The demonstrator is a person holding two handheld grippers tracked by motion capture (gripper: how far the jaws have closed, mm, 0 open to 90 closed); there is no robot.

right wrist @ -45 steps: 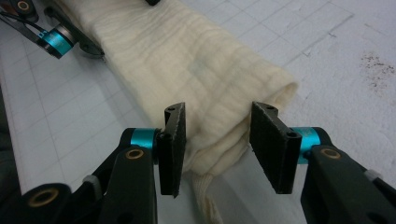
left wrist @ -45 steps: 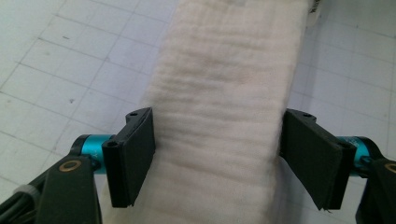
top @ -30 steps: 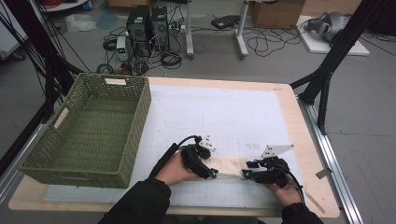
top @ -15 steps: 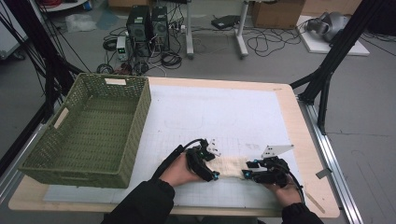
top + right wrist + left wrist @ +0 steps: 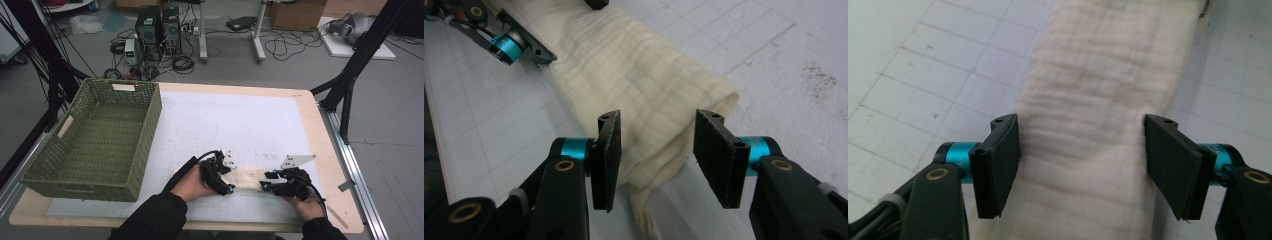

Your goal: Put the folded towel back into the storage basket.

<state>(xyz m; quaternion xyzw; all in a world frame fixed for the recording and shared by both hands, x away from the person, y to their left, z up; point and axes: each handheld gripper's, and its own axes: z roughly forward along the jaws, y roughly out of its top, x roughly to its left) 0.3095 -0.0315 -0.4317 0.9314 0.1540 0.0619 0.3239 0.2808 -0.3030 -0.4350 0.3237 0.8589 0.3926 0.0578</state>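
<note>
Two grippers at the ends of a rolled cream cloth

In the lower middle of the high view, the cloth (image 5: 247,177) lies on the white gridded mat (image 5: 240,125) — the left gripper (image 5: 220,176) straddles one end with its jaws apart. The right gripper (image 5: 280,184) has its jaws just opening, the other end between them — whether they press it, I cannot tell. A green basket (image 5: 80,175) stands at the left.

Grey floor (image 5: 300,70) strewn with cables (image 5: 280,47) behind the table (image 5: 320,130).
</note>
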